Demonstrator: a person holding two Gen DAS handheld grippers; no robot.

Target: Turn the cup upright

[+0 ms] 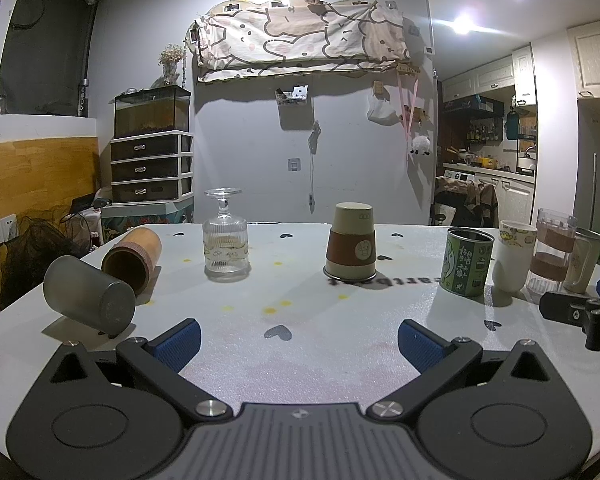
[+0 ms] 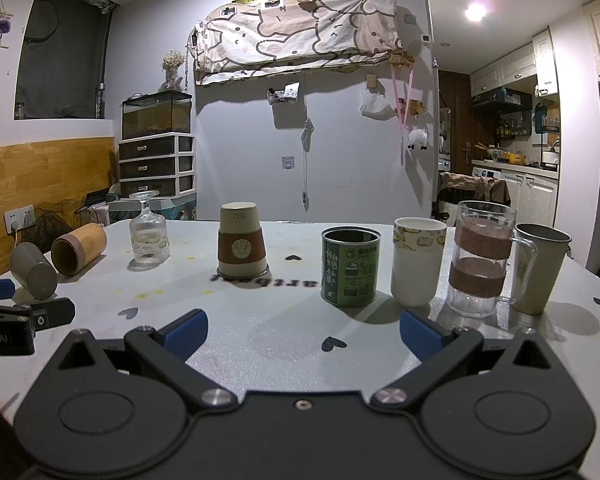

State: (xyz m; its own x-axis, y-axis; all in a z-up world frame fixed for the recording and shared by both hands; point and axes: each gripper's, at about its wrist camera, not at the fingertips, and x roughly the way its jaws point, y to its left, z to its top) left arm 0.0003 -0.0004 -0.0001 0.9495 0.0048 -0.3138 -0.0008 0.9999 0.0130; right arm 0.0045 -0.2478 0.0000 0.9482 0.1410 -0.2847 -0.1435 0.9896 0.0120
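Blue rubber pads tip both grippers, and each pair is spread wide with nothing between them. The left gripper [image 1: 299, 338] sits low over a white foam-covered table [image 1: 300, 360] printed with small black hearts, and the right gripper [image 2: 302, 330] sits beside it over the same table, each one showing at the edge of the other's view.

Nearest the left gripper, at its left, a frosted grey cup [image 1: 89, 294] lies on its side with its flat base facing the camera. Just behind it, and possibly touching it, a bamboo cup [image 1: 132, 254] also lies on its side, its open mouth facing forward. Farther back and to the right, a ribbed clear glass [image 1: 225, 236] stands upside down, its foot in the air.

Near the middle of the table a paper cup [image 1: 351, 242] with a brown sleeve stands upside down, rim on the table, apart from everything else. Mirrored black lettering is printed on the table just in front of it.

To the right, close in front of the right gripper, a row of upright vessels stands side by side: a green tin [image 2: 350, 266] with its top open, a white cup [image 2: 418, 261] with a patterned band, a clear glass mug [image 2: 482, 264] with two brown bands, and a metal cup [image 2: 540, 268] just behind the mug's handle.

Beyond the table are a grey wall, a stack of drawers [image 1: 151, 168] with a tank on top, and a kitchen at far right.
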